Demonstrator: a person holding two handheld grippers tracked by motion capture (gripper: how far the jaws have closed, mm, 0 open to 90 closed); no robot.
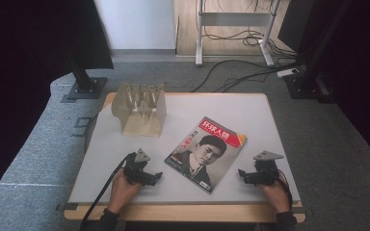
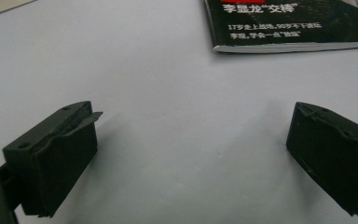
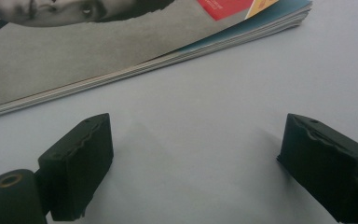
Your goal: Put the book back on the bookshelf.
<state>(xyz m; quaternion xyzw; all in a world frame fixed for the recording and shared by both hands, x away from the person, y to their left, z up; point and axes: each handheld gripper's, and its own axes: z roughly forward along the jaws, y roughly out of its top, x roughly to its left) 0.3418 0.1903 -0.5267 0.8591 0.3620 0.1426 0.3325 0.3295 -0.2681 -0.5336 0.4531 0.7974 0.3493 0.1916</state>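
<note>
High view shows the magazine (image 1: 206, 154) flat near the counter (image 1: 250, 108) front edge, between the left gripper (image 1: 155, 177) and right gripper (image 1: 243, 174), jaws wide open and empty; probably a start, next approaching its edges.

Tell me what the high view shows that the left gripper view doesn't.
High view alone: the wooden rack at the table's far left, the magazine's whole cover, the right gripper, both hands, and the floor with cables. Left gripper view alone: the left gripper's jaws close up, wide apart over bare table, and small white print near the magazine's edge. Both share the magazine and the white tabletop.
</note>
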